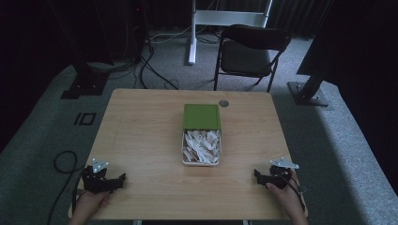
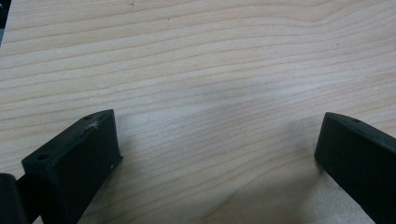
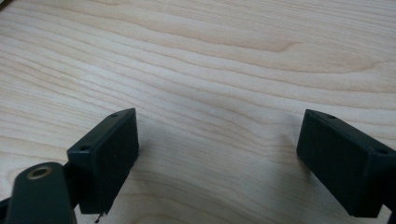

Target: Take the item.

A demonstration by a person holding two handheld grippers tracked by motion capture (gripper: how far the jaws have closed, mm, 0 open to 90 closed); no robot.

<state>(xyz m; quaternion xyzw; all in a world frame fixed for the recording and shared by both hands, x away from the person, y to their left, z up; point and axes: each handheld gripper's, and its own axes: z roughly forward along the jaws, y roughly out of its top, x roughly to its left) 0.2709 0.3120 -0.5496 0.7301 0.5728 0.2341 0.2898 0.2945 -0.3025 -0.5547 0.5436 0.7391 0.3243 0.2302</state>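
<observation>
1. We see a light wooden table [image 1: 141, 140] with a clear box [image 1: 201, 162] at its middle, well apart from both grippers.
2. The box is full of white, crumpled paper-like pieces [image 1: 201, 146]; what they are we cannot tell.
3. Its green lid [image 1: 202, 116] lies flat just behind it, touching the far edge.
4. Our left gripper [image 1: 123, 178] rests near the table's near-left corner, jaws spread over bare wood.
5. Our right gripper [image 1: 256, 173] sits near the near-right corner, jaws likewise wide, holding nothing.
</observation>
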